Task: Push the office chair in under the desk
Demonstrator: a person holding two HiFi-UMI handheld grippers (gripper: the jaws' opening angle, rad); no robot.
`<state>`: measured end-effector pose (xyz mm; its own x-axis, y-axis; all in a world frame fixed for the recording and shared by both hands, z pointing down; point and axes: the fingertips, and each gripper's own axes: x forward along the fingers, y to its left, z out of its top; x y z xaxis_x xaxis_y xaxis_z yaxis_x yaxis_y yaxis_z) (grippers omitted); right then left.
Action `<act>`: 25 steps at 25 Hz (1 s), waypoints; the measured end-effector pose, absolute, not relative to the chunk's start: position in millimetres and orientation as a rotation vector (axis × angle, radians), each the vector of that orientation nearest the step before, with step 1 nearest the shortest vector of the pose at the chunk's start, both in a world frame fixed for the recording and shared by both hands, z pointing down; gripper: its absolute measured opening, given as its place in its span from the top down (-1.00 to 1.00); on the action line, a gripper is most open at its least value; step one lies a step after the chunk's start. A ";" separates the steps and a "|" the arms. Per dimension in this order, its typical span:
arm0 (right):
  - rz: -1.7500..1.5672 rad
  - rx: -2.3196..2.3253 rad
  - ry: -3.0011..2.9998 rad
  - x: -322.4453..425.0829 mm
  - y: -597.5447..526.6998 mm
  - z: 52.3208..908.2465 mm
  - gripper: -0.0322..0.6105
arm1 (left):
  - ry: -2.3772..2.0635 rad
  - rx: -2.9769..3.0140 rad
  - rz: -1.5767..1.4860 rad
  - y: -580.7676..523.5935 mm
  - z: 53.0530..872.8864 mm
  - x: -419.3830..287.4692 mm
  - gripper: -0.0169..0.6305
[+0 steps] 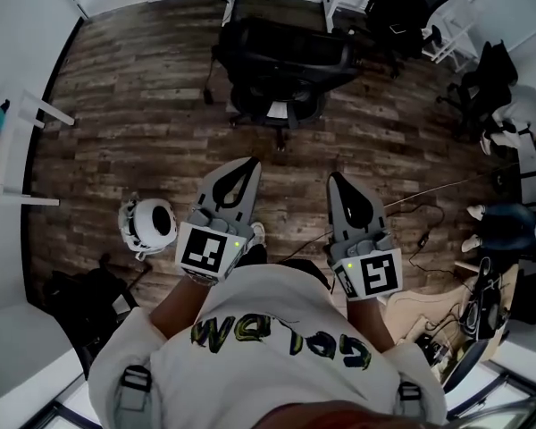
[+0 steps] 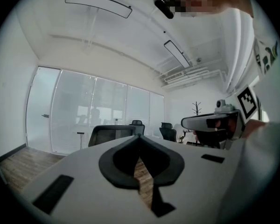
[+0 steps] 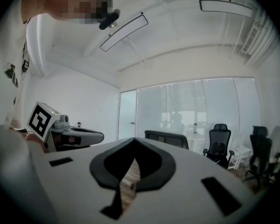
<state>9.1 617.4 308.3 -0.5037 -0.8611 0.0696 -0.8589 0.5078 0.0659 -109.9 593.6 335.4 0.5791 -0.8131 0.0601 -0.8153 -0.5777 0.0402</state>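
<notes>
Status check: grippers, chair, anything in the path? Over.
Left gripper and right gripper shut, empty. Office chair ahead, untouched. Bare floor between; cable lies off to the right.

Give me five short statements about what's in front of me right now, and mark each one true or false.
1. Both the left gripper and the right gripper are shut and hold nothing. True.
2. The left gripper is pressing on the office chair. False: bare floor lies between both grippers and the chair.
3. The floor is wood planks. True.
4. The white round object lies on the person's right. False: it is on the floor beside the left gripper.
5. The office chair ahead is the only chair in the room. False: other black chairs stand further right.
</notes>
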 end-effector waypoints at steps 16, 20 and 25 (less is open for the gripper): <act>-0.062 1.491 -2.653 -3.8 546.3 306.5 0.87 | -1.383 2.801 0.091 520.5 331.1 -115.9 0.91; -0.063 1.492 -2.659 2.4 523.0 309.9 0.87 | -1.378 2.796 0.095 497.2 334.8 -109.3 0.91; -0.048 1.504 -2.647 20.8 483.1 316.9 0.86 | -1.418 2.796 0.142 454.6 344.2 -102.8 0.91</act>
